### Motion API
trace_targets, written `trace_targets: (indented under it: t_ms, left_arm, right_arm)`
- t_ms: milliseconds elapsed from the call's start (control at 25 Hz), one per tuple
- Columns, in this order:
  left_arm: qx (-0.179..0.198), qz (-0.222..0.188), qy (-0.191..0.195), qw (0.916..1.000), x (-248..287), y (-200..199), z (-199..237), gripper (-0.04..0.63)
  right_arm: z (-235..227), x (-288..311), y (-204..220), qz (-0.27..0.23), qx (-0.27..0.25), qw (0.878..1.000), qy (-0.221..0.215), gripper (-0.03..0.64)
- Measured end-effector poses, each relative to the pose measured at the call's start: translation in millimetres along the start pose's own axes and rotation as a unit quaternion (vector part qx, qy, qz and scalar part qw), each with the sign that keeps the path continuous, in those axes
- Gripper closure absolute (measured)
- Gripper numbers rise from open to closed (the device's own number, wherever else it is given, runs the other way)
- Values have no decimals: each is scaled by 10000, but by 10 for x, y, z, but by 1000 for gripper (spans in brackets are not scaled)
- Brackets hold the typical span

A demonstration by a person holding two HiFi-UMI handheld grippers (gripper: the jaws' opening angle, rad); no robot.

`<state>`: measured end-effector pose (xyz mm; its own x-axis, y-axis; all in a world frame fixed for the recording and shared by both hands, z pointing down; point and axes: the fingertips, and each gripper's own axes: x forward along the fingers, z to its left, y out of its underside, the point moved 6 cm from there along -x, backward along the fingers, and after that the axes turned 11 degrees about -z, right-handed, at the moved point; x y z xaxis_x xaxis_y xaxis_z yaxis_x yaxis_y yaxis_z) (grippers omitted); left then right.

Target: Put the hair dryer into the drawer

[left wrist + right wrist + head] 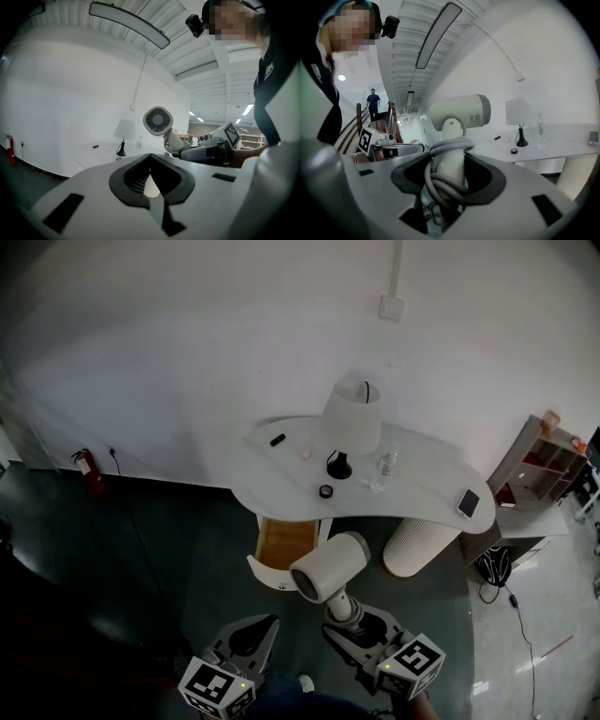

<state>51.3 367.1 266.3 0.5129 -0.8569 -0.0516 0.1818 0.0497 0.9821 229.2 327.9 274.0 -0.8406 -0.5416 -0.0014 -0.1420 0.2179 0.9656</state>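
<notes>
In the head view the cream hair dryer is held up in front of the open wooden drawer under the white table. My right gripper is shut on its handle, which has the grey cord wound round it; the right gripper view shows the handle between the jaws and the barrel above. My left gripper hangs to the left of the dryer, shut with nothing in it. From the left gripper view the dryer's rear grille faces me.
On the table stand a lamp, a water bottle, a phone and small dark items. A ribbed white pedestal stands right of the drawer. A shelf unit is at far right, a fire extinguisher by the left wall.
</notes>
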Motion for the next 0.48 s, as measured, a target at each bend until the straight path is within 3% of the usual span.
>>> trace_targets:
  t_ms: [280,480]
  left_arm:
    - [-49,58,-213,9997,67,-4,46,580]
    - [-140,172,-148,9996,258,11,253,580]
  right_arm:
    - [-188,69,-19,69,145,9999,-20,385]
    - [-352,255,-14,171,193,9997,28,385]
